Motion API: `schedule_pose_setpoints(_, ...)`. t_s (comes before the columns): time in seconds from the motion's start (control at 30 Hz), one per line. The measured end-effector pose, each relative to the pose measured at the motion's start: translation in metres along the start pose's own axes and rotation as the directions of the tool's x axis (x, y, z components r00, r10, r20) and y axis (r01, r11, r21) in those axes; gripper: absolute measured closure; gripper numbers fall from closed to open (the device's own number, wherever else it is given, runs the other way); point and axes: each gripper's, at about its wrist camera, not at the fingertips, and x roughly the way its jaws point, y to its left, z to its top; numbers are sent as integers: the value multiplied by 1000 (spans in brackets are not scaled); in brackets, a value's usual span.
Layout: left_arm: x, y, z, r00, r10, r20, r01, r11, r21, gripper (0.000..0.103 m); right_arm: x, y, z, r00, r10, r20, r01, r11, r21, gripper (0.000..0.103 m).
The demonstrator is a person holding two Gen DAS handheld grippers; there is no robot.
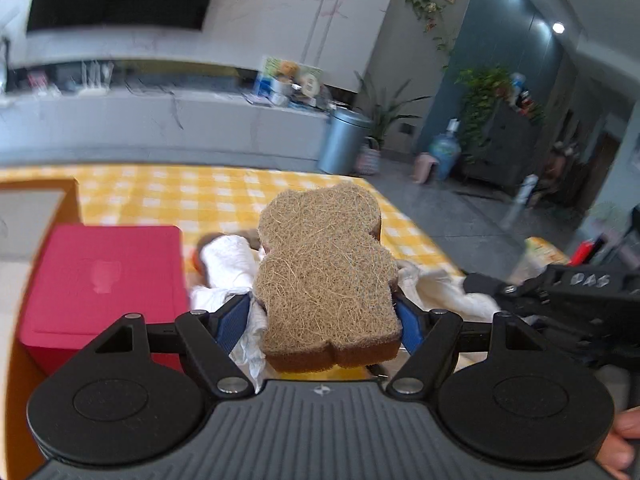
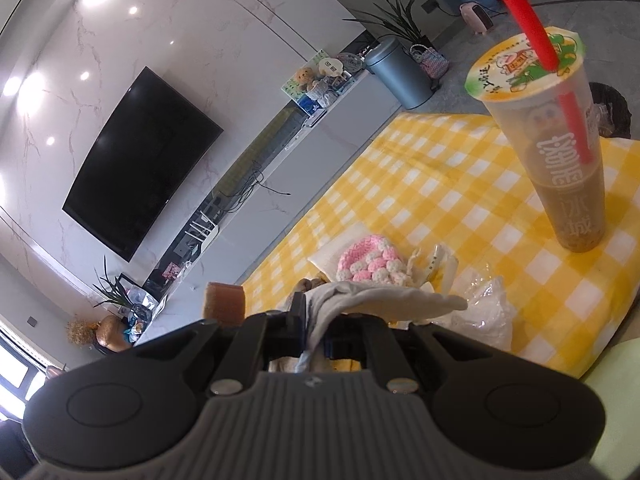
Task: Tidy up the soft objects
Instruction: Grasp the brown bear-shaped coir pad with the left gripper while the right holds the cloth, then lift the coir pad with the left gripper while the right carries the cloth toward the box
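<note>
Left tool clamped across bear-shaped sponge waist: light, springy, rough-faced, grips well. Right tool pinches limp grey-white cloth; drapes.

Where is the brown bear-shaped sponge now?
In the left wrist view the sponge is held in the left tool, above the yellow checked cloth, right of the red box.

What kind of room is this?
Probably a home living room: a wall-mounted television above a long low media cabinet, potted plants, and a table under a yellow checked cloth.
</note>
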Motion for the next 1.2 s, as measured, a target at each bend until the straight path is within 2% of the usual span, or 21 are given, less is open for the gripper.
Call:
schedule_pose_setpoints(0.07,9,18,4,994,-102,-42,96,988,-119,16,0,1,0,1000,-2,3,2,1000,-4,97)
schedule_pose_setpoints(0.13,23,34,6,985,-156,-77,136,967,-217,15,0,1,-1,1000,-9,6,9,1000,-8,97)
schedule_pose_setpoints(0.2,38,45,11,970,-202,-136,167,959,-229,15,-1,0,-2,1000,-12,5,12,1000,-6,97)
schedule_pose_setpoints(0.23,44,49,11,966,-217,-141,181,956,-230,15,-1,0,-2,1000,-14,4,14,1000,-6,97)
schedule_pose_setpoints(0.37,51,52,10,964,-242,-108,214,952,-219,16,3,-2,-1,1000,-22,-9,22,1000,-10,97)
schedule_pose_setpoints(0.53,59,38,5,972,-212,-102,192,966,-175,15,12,0,-4,997,-45,-56,42,998,-54,97)
schedule_pose_setpoints(0.6,66,36,3,975,-195,-103,177,970,-165,10,17,0,-7,995,-57,-79,52,997,-65,97)
schedule_pose_setpoints(0.73,79,28,-4,977,-163,-138,145,981,-129,8,30,4,-12,989,-75,-127,61,992,-108,96)
schedule_pose_setpoints(0.8,87,26,-9,979,-128,-156,111,987,-114,9,39,5,-15,983,-111,-147,92,987,-132,96)
schedule_pose_setpoints(0.9,97,27,-14,971,-142,-195,121,986,-114,7,45,-2,-15,972,-173,-161,152,979,-136,96)
schedule_pose_setpoints(0.93,96,27,-16,972,-139,-189,119,986,-114,7,44,-4,-15,970,-188,-156,168,977,-134,96)
schedule_pose_setpoints(1.0,89,23,-19,982,-119,-146,107,991,-85,16,43,-5,-14,969,-201,-145,181,973,-144,96)
schedule_pose_setpoints(1.13,76,8,-20,997,-41,-59,43,999,20,18,42,-5,-14,970,-191,-147,170,975,-145,96)
schedule_pose_setpoints(1.2,71,1,-20,1000,0,-27,2,997,80,18,41,-4,-14,971,-186,-149,165,976,-143,96)
